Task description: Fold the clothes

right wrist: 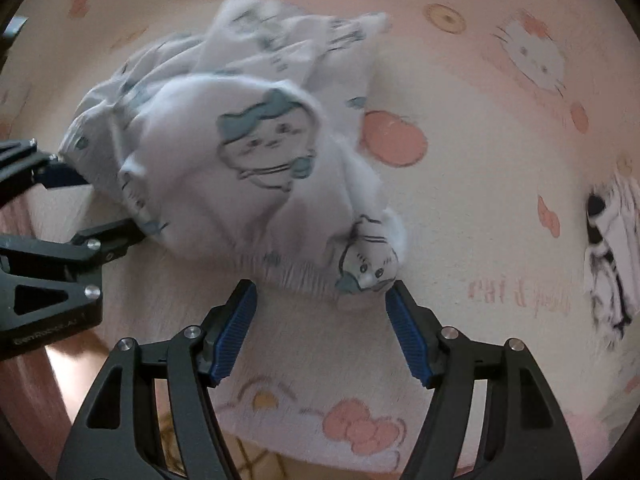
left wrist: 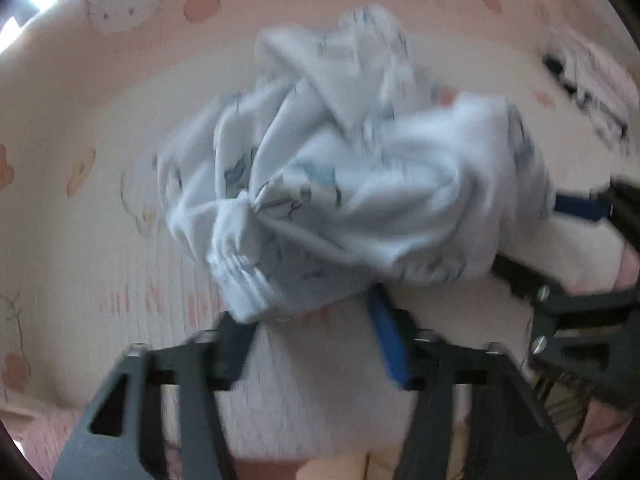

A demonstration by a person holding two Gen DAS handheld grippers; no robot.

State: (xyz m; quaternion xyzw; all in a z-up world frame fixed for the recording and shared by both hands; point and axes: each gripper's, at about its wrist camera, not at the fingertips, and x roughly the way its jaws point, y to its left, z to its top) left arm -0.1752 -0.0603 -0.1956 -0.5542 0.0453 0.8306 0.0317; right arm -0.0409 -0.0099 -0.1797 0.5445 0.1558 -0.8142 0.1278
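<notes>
A crumpled white garment [left wrist: 340, 184] with blue cartoon figures lies bunched on the pink sheet. In the left wrist view my left gripper [left wrist: 308, 308] stands with its jaws apart. The garment's gathered hem lies over the fingertips, and bare sheet shows between the blue pads [left wrist: 386, 340]. The right wrist view shows the garment [right wrist: 248, 152] at centre left, with the left gripper [right wrist: 112, 204] straddling its left edge. My right gripper [right wrist: 323, 286] is open, its tips on either side of the elastic hem [right wrist: 296, 274]. The same gripper [left wrist: 526, 232] flanks the garment's right bulge.
The bed sheet [right wrist: 460, 208] is pink and cream with cartoon cats and apples. A second cloth, white with black markings [right wrist: 608, 256], lies at the right, also seen blurred at upper right [left wrist: 588, 92]. Part of a hand [left wrist: 628, 268] shows behind the right gripper.
</notes>
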